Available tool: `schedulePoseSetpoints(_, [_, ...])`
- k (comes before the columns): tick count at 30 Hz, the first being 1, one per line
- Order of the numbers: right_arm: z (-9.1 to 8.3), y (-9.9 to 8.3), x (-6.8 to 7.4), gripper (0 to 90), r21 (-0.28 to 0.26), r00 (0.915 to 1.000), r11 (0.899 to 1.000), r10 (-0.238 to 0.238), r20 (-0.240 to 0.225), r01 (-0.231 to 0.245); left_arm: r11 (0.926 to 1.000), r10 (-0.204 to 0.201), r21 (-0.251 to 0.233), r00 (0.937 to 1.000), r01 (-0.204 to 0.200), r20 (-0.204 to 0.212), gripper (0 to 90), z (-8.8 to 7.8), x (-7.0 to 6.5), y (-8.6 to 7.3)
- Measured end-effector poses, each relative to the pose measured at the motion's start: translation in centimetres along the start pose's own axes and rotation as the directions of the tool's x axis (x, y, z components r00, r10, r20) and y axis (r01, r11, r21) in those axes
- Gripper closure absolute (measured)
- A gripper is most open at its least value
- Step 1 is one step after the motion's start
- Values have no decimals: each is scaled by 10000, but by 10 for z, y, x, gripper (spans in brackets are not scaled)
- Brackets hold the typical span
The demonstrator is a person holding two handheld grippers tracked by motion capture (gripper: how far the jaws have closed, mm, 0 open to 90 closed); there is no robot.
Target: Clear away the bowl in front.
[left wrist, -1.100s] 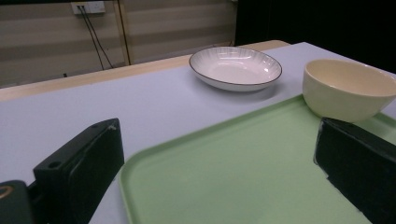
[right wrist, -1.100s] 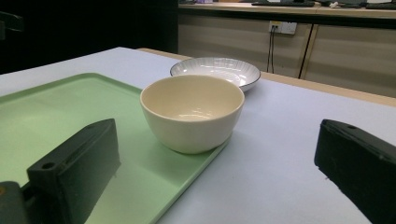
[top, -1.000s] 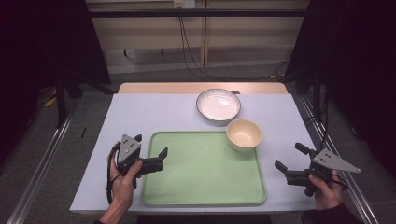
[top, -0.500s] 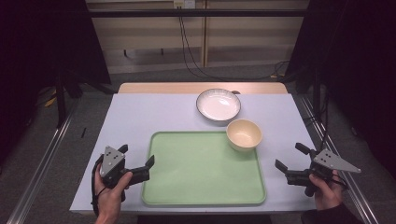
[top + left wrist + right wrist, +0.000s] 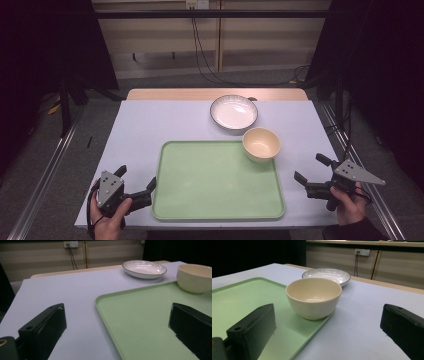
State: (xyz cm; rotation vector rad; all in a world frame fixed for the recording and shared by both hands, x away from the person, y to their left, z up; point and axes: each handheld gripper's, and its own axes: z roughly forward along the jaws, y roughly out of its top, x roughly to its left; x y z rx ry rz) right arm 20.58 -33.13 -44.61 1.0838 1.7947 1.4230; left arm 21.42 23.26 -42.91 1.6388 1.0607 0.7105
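A pale green tray (image 5: 215, 185) lies at the middle of the table, bare but for a cream bowl (image 5: 261, 144) standing on its far right corner. Beyond the bowl a white plate with a dark rim (image 5: 233, 112) rests on the table. My left gripper (image 5: 137, 177) is open at the tray's near left corner, one jaw over the tray's rim (image 5: 100, 302). Off the tray's right edge my right gripper (image 5: 309, 167) is open too and points at the bowl (image 5: 313, 297). Neither one holds anything.
A pale sheet (image 5: 150, 130) covers the table, and a wooden strip (image 5: 215, 94) shows along the far edge. Metal rails (image 5: 47, 170) run on the floor at both sides. Cables (image 5: 200, 45) hang down the back wall.
My left gripper has drawn back toward the near left corner of the table, still open. The right gripper, bowl, plate and tray have stayed put.
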Motion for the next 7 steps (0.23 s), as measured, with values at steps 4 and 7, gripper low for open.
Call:
schedulePoseSetpoints(4, [6, -2, -1, 0, 269, 10000, 9996, -26, 12, 26, 9998, 147, 100, 9999, -147, 65, 19, 4, 1, 0])
schedulePoseSetpoints(7, [7, -2, -3, 0, 297, 9999, 9995, -79, 89, 76, 9997, 233, 102, 9995, -236, 212, 16, 4, -1, 1])
